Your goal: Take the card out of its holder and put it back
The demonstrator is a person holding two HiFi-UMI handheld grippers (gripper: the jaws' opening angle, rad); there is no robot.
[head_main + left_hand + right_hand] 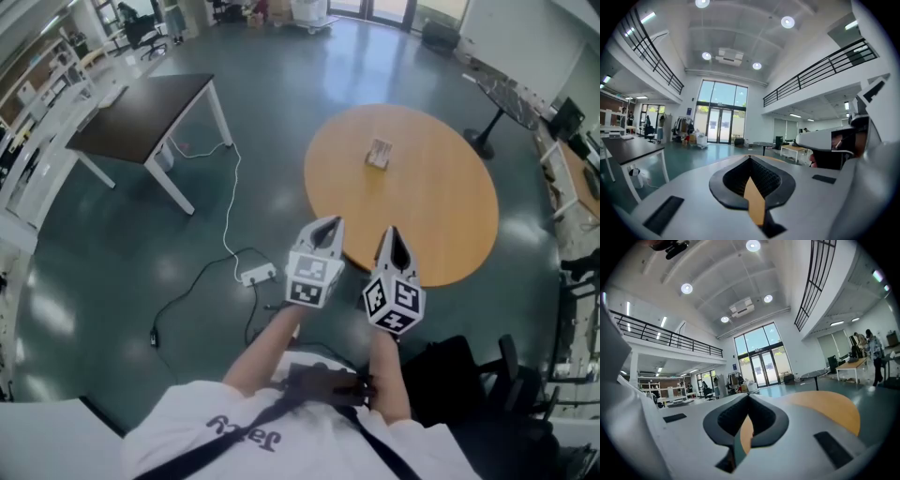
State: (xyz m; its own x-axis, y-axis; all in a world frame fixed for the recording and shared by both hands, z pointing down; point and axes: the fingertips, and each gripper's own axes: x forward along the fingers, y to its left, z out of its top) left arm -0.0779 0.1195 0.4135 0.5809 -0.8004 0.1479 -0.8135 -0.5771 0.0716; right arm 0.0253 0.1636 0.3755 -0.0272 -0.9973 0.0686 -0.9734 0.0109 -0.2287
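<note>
A small card holder with a card in it stands on the round wooden table, toward its far side. In the head view both grippers hover over the floor at the table's near edge, well short of the holder. The left gripper is shut with nothing in it, its tips touching. The right gripper beside it is also shut and empty. The left gripper view has its jaws closed, a strip of tabletop showing behind them. The right gripper view shows closed jaws and the orange tabletop ahead.
A dark rectangular table with white legs stands to the left. A white power strip and its cables lie on the floor near my left. A black chair is at my lower right. Another dark table stands beyond the round one.
</note>
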